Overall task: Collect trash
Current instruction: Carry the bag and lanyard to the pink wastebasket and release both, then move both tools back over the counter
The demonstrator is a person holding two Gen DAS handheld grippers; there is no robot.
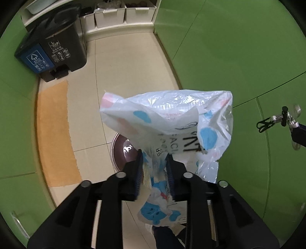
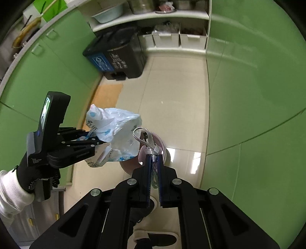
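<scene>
Left wrist view. My left gripper [image 1: 154, 155] points steeply down at the tiled floor [image 1: 124, 63]. A crumpled white plastic bag [image 1: 168, 122] with blue and pink spots sits between its fingers [image 1: 138, 172]; the jaws stand at a narrow gap, and I cannot tell whether the pads press on the film. The bag billows up and away beyond the fingertips and hides most of a round maroon lid [image 1: 122, 151] on the floor beneath it. Green cabinet doors [image 1: 229, 47] border the floor on the right and left, leaving a corridor of open tile that runs to the far end. There a dark pedal bin [image 1: 57, 46] stands at far left, beside white storage boxes [image 1: 110, 16] on a low shelf. An orange mat [image 1: 55, 134] lies along the left cabinet base.

Right wrist view. My right gripper [image 2: 154, 151] is closed on a silver braided lanyard [image 2: 150, 145], whose loop rises past the fingertips. To the left, the gloved left hand [image 2: 32, 178] holds the other gripper, with the bag [image 2: 114, 134] hanging from it above the maroon lid [image 2: 162, 151]; bag and lanyard are near each other, contact unclear. Open tile extends to the right as far as the green doors and away toward the bin [image 2: 118, 55]. A shoe [image 2: 155, 238] shows at the near edge.
</scene>
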